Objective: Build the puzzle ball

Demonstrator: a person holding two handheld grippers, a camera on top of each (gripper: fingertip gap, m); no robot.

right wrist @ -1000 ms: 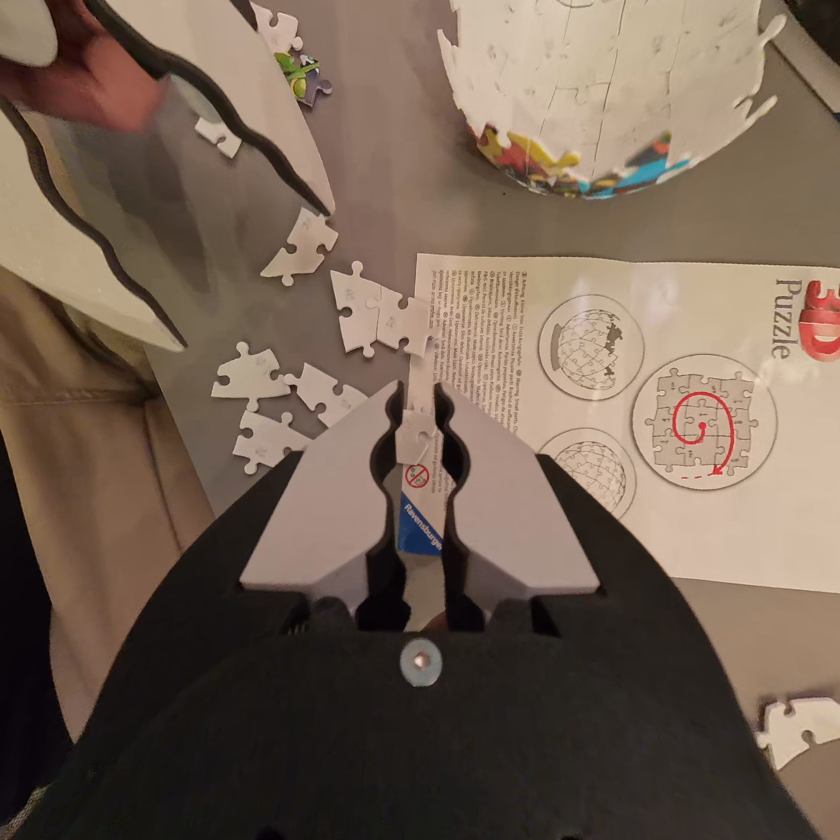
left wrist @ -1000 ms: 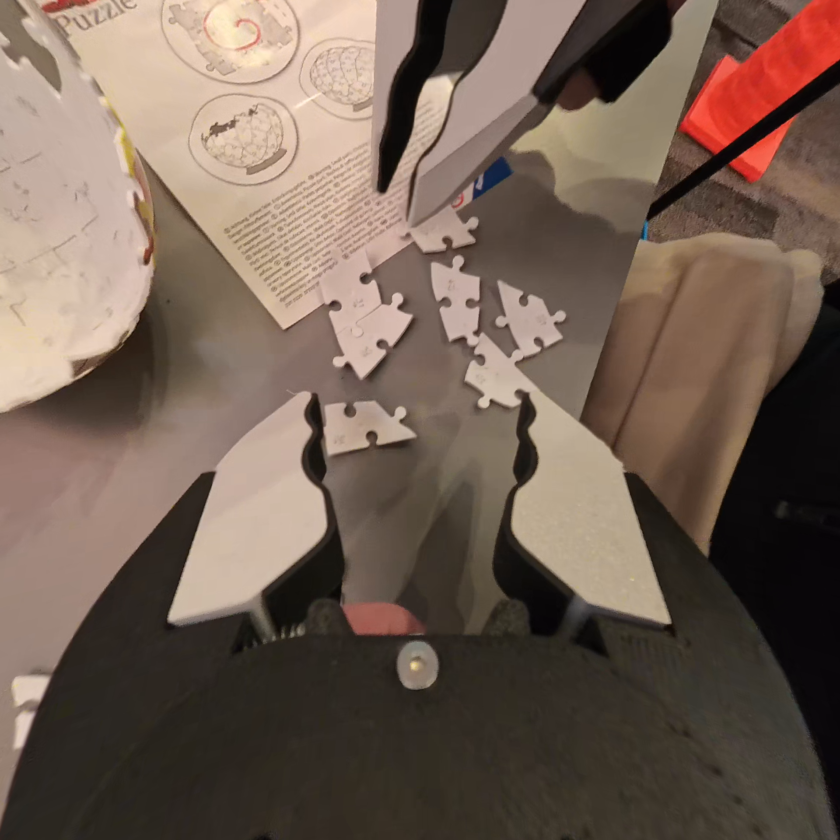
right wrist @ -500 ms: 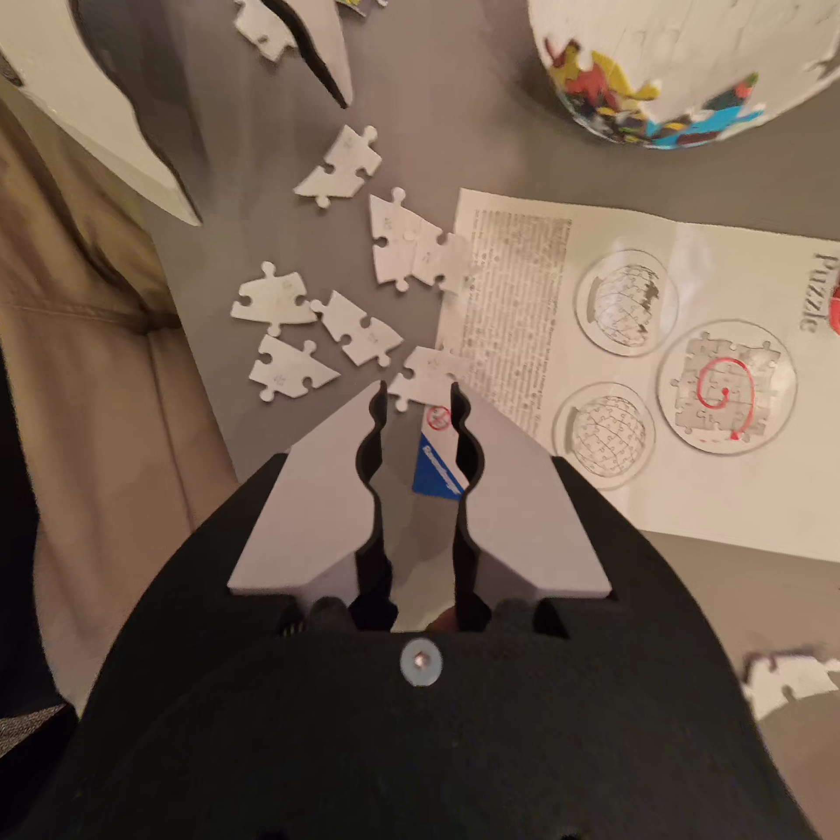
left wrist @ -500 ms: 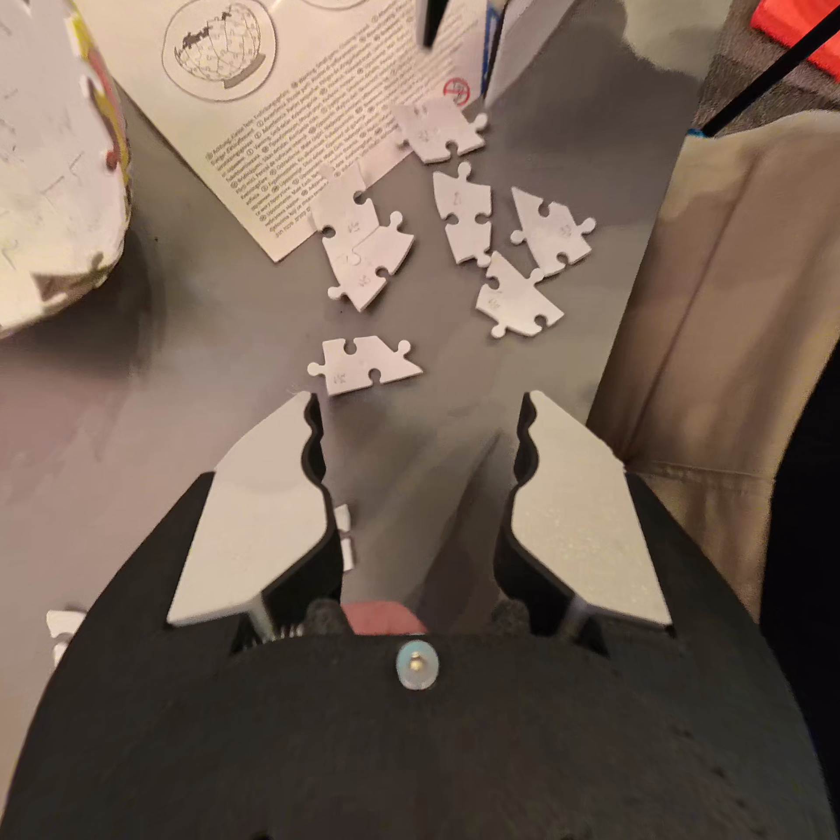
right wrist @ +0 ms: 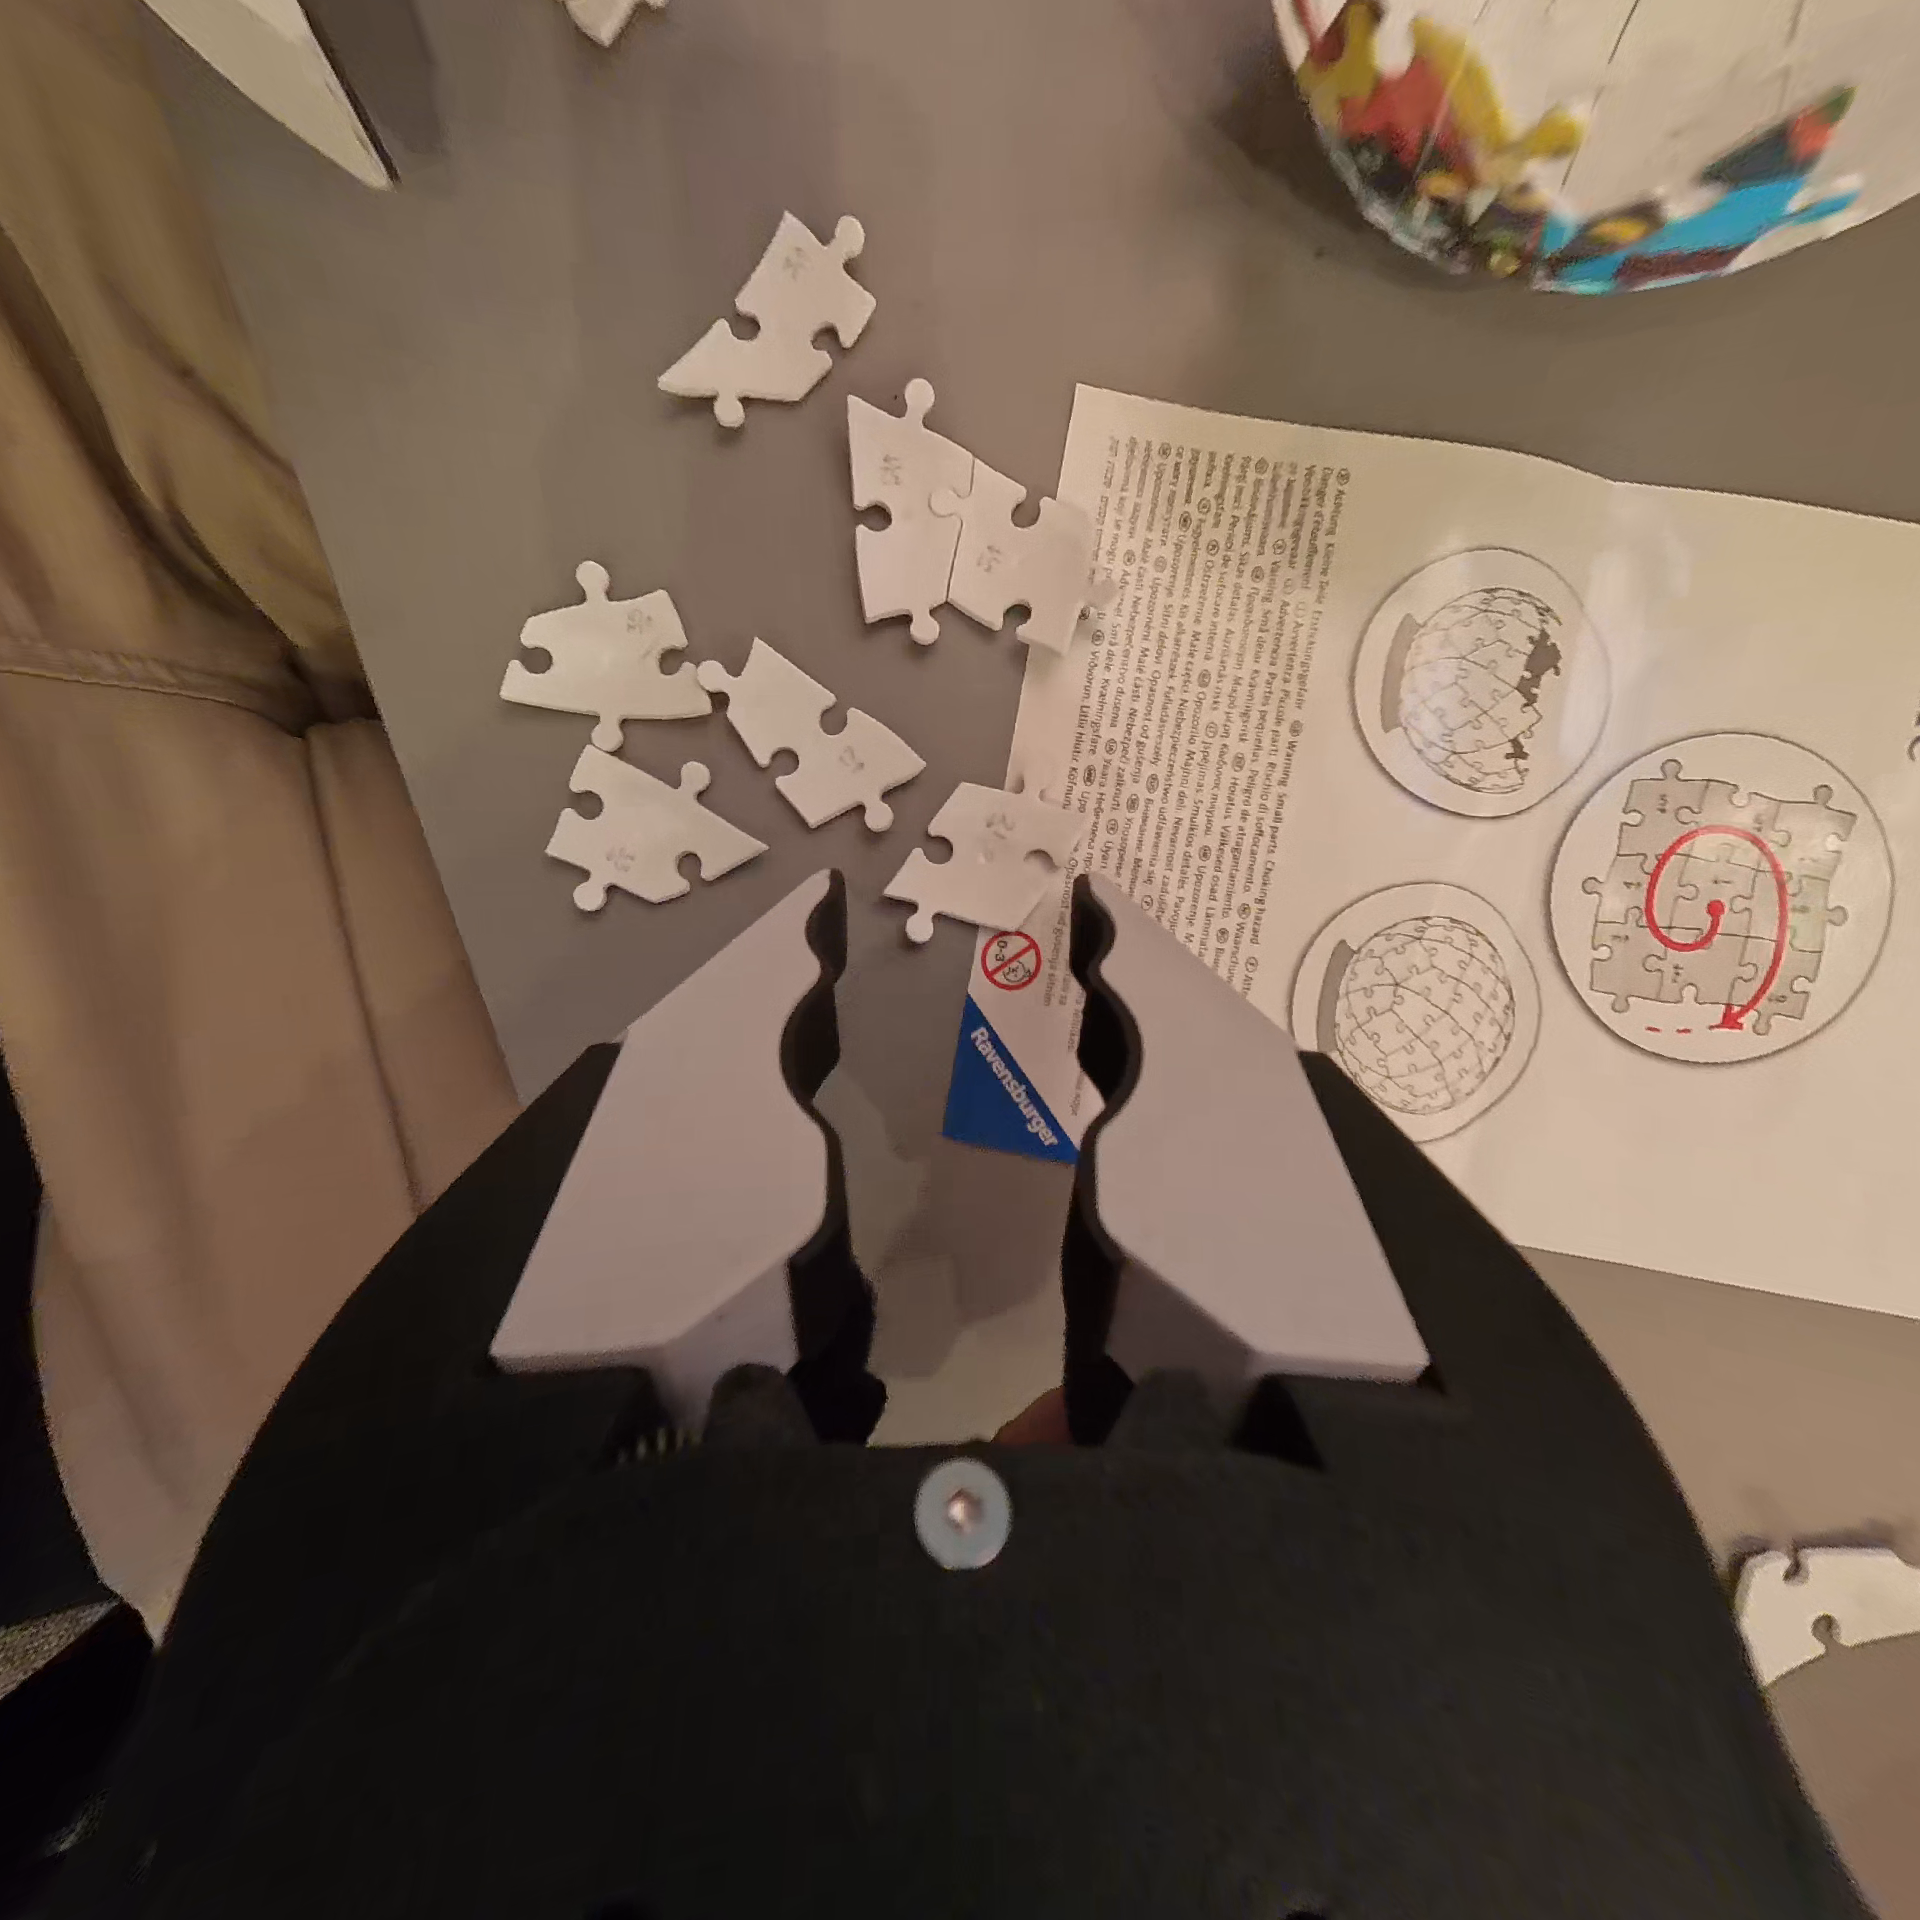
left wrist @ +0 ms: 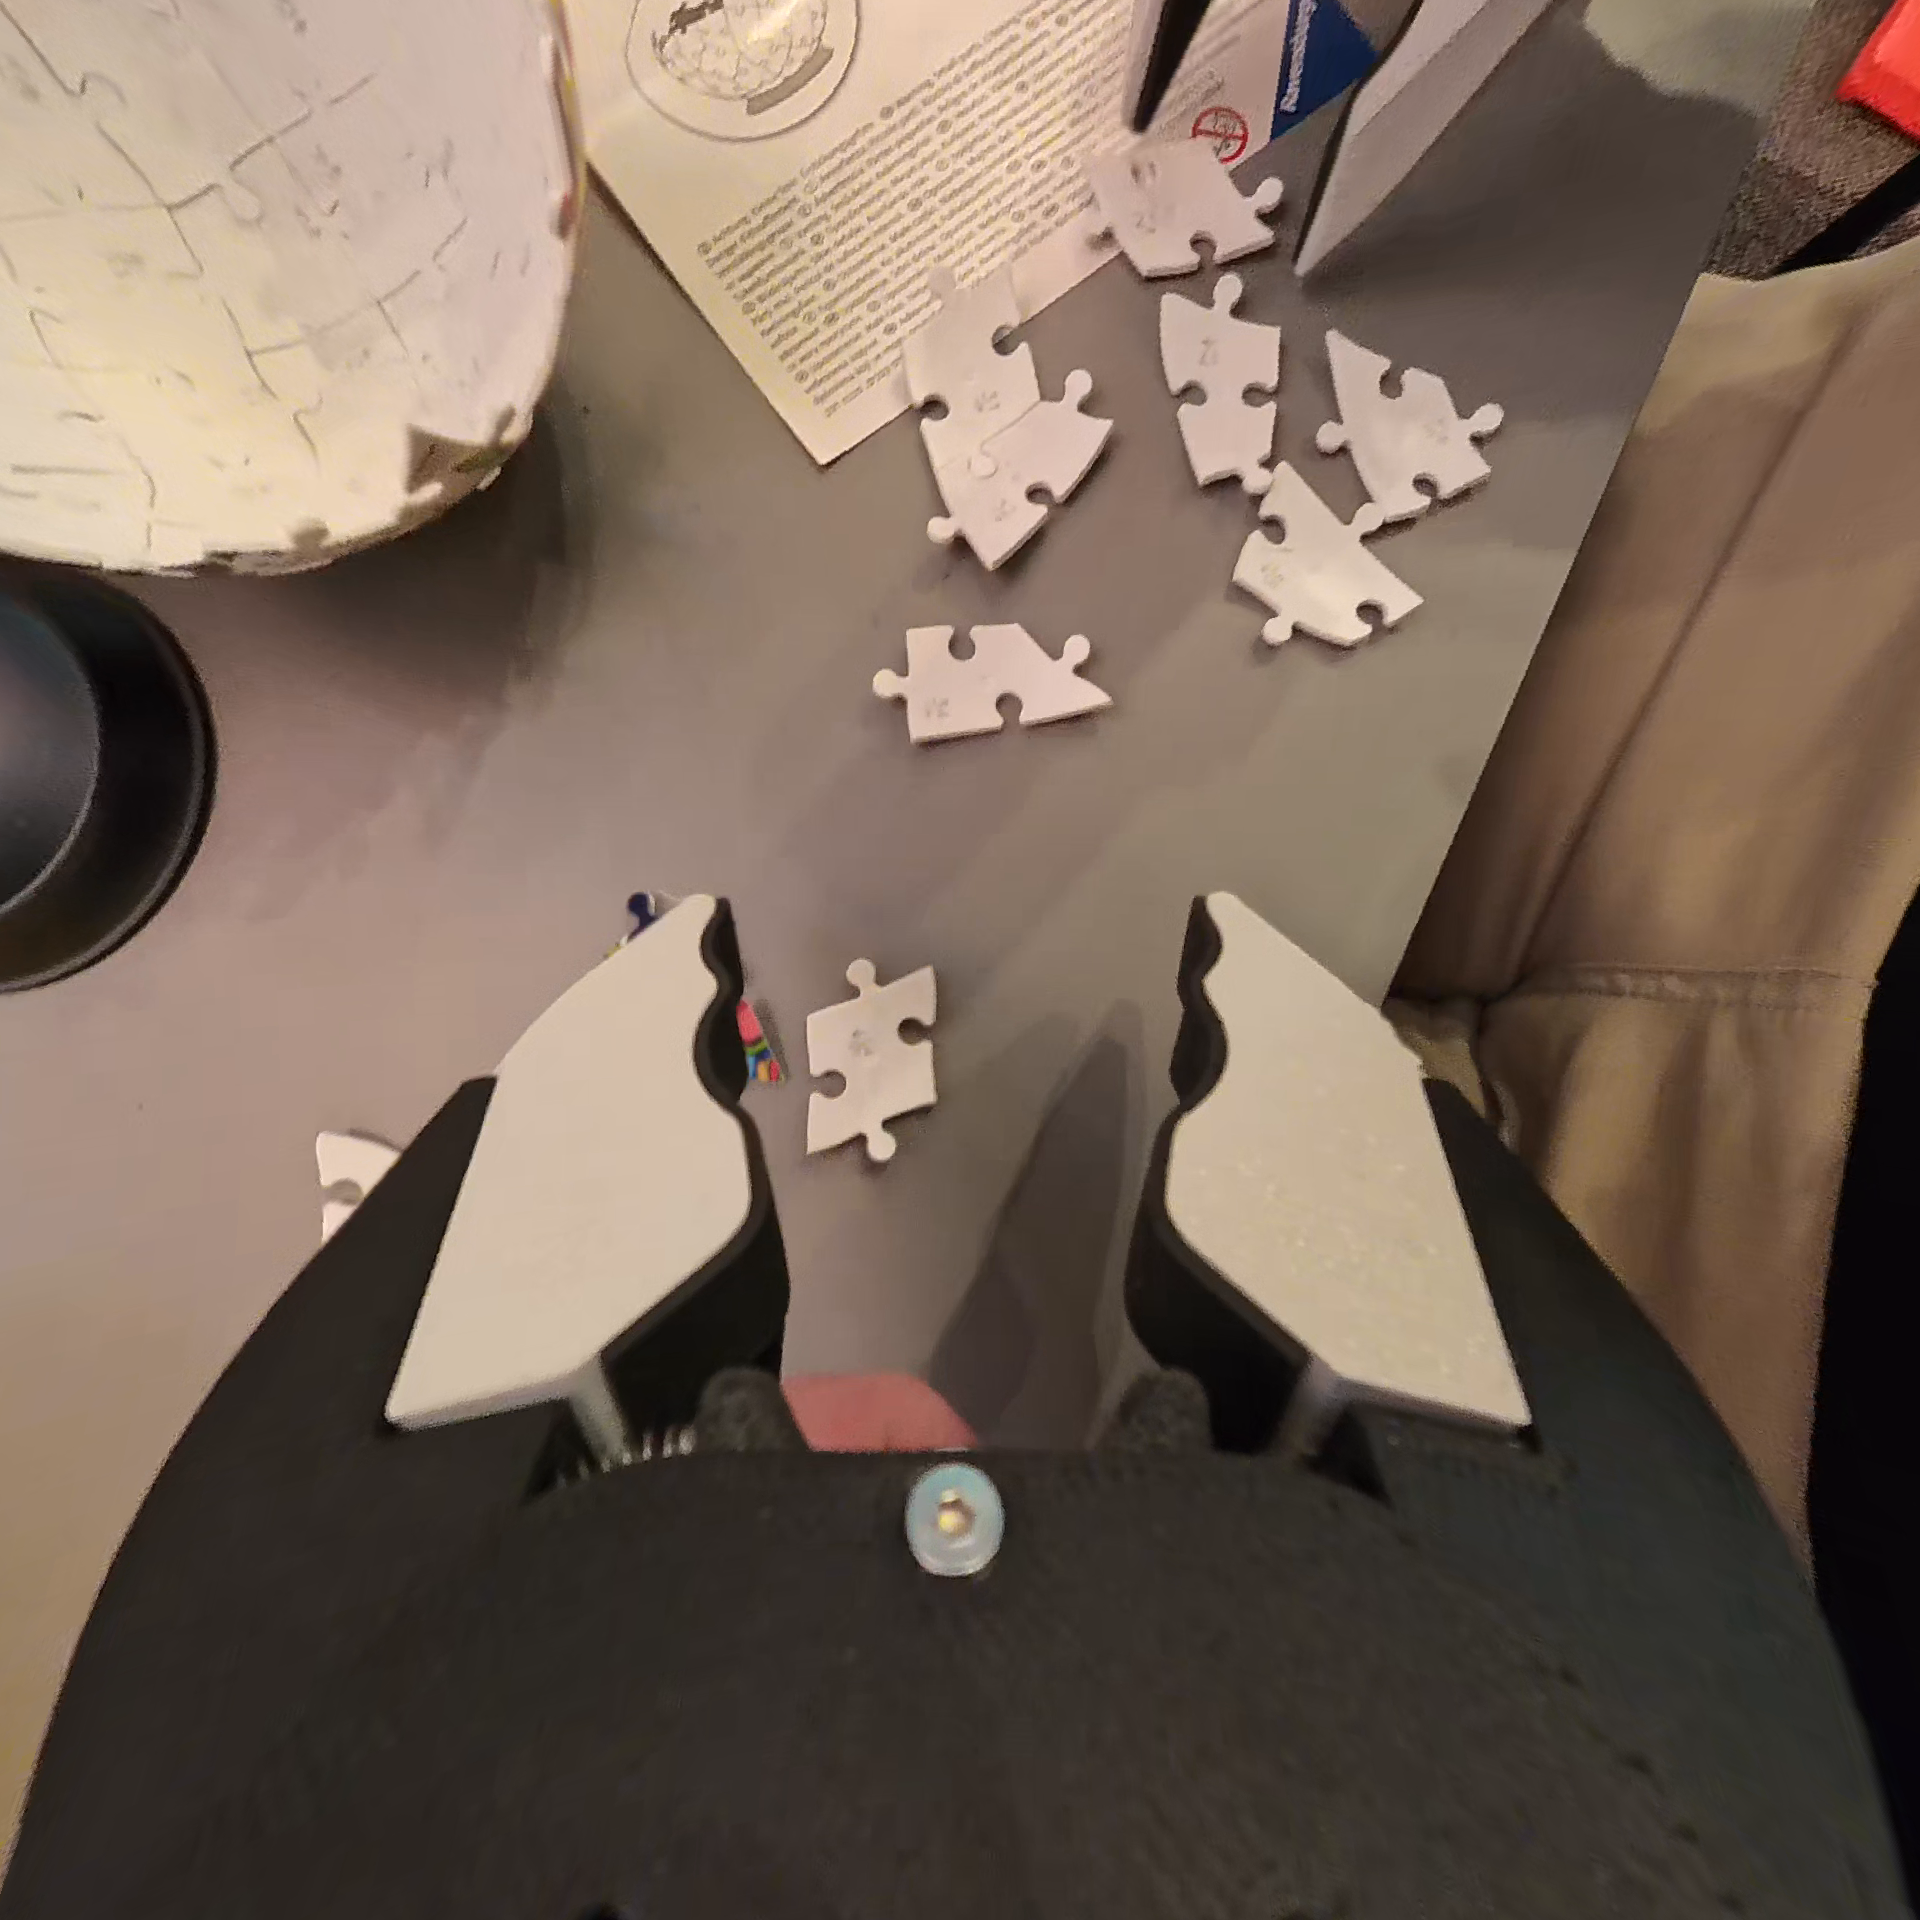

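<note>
The partly built puzzle ball (left wrist: 239, 260), white inside out, sits at the far left; its coloured side shows in the right wrist view (right wrist: 1610, 135). Several white loose pieces (left wrist: 992, 686) lie face down on the grey table. My left gripper (left wrist: 961, 914) is open and empty above one white piece (left wrist: 873, 1055) that lies between its fingers. My right gripper (right wrist: 956, 888) is open and empty, just short of a white piece (right wrist: 987, 862) resting on the corner of the instruction sheet (right wrist: 1507, 831). Its fingers (left wrist: 1351, 135) show at the top of the left wrist view.
A black ring stand (left wrist: 83, 769) sits left of my left gripper. A small coloured piece (left wrist: 758, 1044) lies by its left finger. Beige fabric (left wrist: 1662, 727) borders the table's edge. Another white piece (right wrist: 1818, 1621) lies at the lower right of the right wrist view. One gripper's finger ends stand about 15 cm off the other's. My left gripper's tips are some 15 cm from the partly built puzzle ball (left wrist: 239, 260).
My right gripper let go of a white piece onto the sheet's corner, opened wider and drew back. My left gripper pulled back from the piece cluster and is now over a different piece.
</note>
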